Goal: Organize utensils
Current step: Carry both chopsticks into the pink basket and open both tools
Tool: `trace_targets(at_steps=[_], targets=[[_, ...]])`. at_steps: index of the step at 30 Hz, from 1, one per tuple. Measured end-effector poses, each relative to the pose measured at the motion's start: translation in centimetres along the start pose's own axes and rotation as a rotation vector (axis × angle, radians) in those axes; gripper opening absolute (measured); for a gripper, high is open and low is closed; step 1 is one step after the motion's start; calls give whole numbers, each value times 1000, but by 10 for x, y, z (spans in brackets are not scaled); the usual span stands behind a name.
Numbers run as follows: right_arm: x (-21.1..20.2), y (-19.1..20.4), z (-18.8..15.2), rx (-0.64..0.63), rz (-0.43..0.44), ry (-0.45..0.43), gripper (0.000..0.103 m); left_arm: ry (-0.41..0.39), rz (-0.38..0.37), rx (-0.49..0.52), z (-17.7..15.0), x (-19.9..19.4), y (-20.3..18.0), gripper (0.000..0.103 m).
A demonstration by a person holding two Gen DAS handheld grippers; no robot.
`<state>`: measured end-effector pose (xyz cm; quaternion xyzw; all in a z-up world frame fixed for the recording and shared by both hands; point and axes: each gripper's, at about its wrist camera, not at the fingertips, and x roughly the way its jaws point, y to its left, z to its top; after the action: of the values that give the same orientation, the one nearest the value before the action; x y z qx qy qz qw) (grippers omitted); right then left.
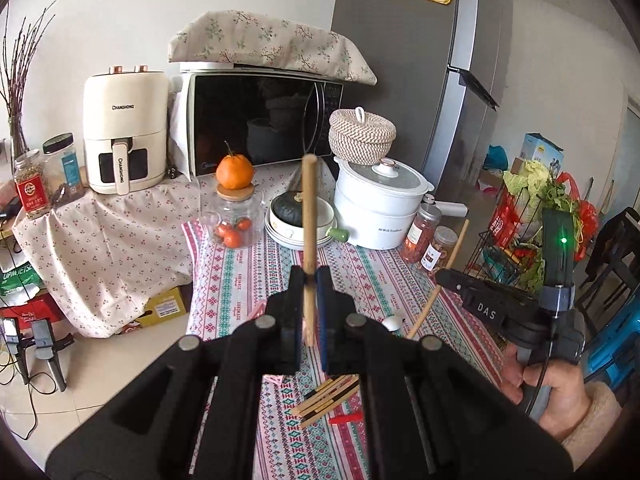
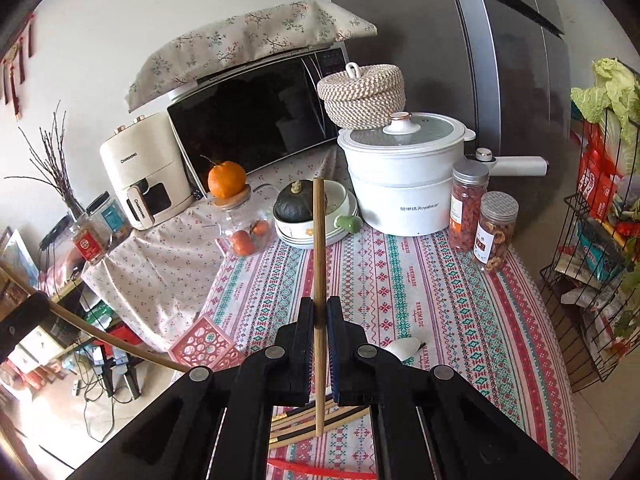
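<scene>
My left gripper (image 1: 310,274) is shut on a wooden chopstick (image 1: 309,216) that stands upright between its pads above the patterned tablecloth. My right gripper (image 2: 320,308) is shut on another wooden chopstick (image 2: 319,264), also upright. The right gripper also shows at the right of the left wrist view (image 1: 444,276) with its chopstick (image 1: 440,288) slanting down. A pile of several chopsticks (image 1: 326,398) lies on the cloth under the grippers, also in the right wrist view (image 2: 304,426). A pink slotted basket (image 2: 206,346) sits at the table's left edge. A white spoon (image 2: 404,348) lies near.
Behind stand a glass jar of oranges (image 1: 232,220), stacked bowls with a squash (image 1: 300,220), a white electric pot (image 1: 380,208), two snack jars (image 2: 480,216), a microwave (image 1: 260,120) and an air fryer (image 1: 124,136). A wire rack of vegetables (image 2: 592,220) stands right. A red utensil (image 2: 316,472) lies near.
</scene>
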<state>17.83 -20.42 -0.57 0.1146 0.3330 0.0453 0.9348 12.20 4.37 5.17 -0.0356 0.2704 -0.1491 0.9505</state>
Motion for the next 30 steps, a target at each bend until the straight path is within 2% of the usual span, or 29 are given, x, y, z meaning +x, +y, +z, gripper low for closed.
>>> trace_targets(at_steps=[6, 10, 13, 20, 30], targets=[[-27, 25, 14, -24, 62, -100, 6, -25, 61, -35, -1, 22, 21, 7], [-30, 45, 24, -19, 126, -146, 6, 3, 103, -10, -5, 52, 28, 7], [-20, 59, 30, 1, 175, -158, 6, 54, 114, -11, -9, 72, 34, 7], [23, 84, 31, -8, 211, -130, 6, 155, 97, 10, -13, 96, 41, 7], [84, 93, 14, -16, 197, 31, 6, 236, 62, -5, -17, 117, 51, 7]])
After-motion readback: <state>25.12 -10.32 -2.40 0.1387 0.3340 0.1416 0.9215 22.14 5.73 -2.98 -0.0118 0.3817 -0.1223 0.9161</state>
